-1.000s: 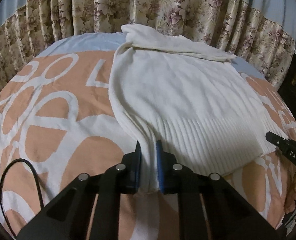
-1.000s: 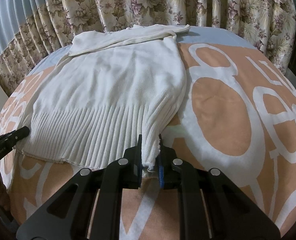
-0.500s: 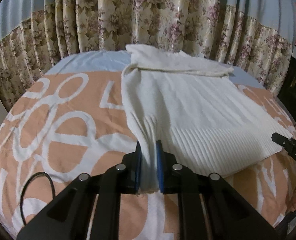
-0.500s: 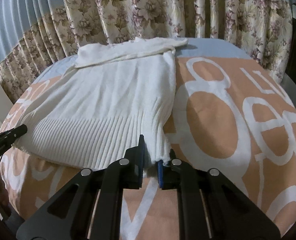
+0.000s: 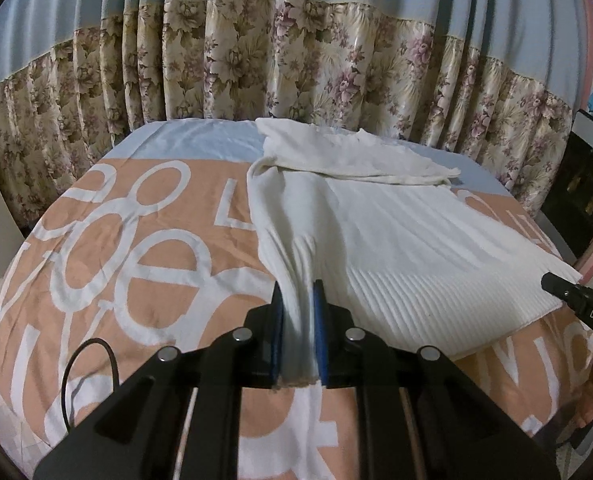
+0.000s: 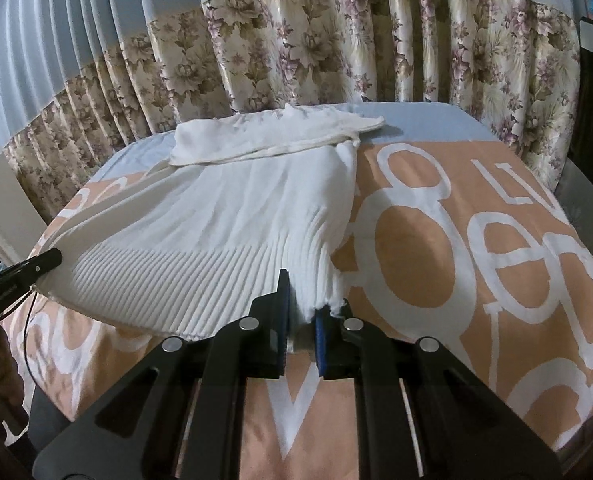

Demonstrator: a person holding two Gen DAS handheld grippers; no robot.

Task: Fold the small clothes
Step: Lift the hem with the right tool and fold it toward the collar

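Observation:
A white knit sweater lies on the bed, its ribbed hem toward me and its sleeves folded across the far end. My left gripper is shut on the hem's left corner and holds it lifted off the bed. My right gripper is shut on the hem's right corner of the sweater, also lifted. The hem hangs taut between the two grippers. The right gripper's tip shows in the left wrist view, and the left gripper's tip in the right wrist view.
The bed has an orange cover with big white letters and a pale blue sheet at the far end. Floral curtains hang behind it. A black cable lies near the left front. A dark cabinet stands at right.
Both grippers have risen and pulled back toward me with the hem corners, lifting the sweater's near edge off the bed. The sweater looks farther away and stretched.

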